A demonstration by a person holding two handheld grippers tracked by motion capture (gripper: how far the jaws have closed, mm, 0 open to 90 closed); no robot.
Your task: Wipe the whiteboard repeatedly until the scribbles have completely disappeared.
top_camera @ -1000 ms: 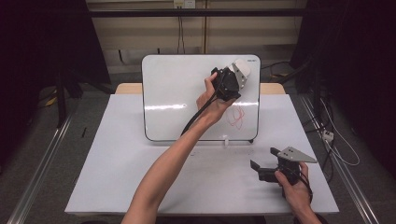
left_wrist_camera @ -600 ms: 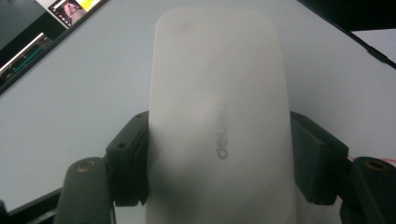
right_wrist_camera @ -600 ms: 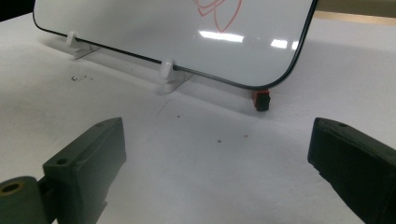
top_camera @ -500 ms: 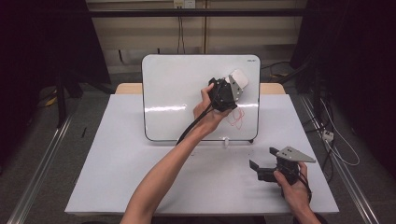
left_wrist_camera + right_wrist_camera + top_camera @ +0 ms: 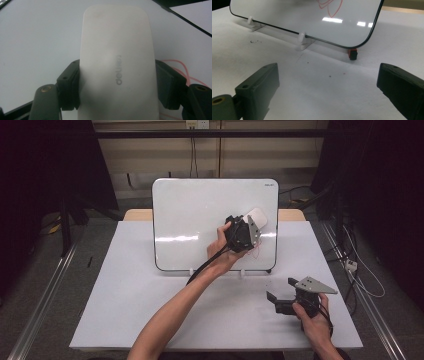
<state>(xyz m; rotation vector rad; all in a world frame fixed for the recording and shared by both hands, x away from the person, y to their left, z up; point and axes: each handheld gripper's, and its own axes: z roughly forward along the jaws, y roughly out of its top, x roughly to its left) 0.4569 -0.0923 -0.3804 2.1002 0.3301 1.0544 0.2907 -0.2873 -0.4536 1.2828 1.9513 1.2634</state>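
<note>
The white eraser (image 5: pixel 117 67) bears the grey brand word "deli", running lengthwise along its back, toward six o'clock in the left gripper view. The whiteboard (image 5: pixel 200 215) carries a small mark at its one o'clock corner, too tiny to read.

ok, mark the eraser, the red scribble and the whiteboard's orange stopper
eraser (image 5: pixel 117 62), left gripper view, middle of its white back.
red scribble (image 5: pixel 329 6), right gripper view, on the looped lines.
orange stopper (image 5: pixel 352 53), right gripper view, its body under the board's corner.
</note>
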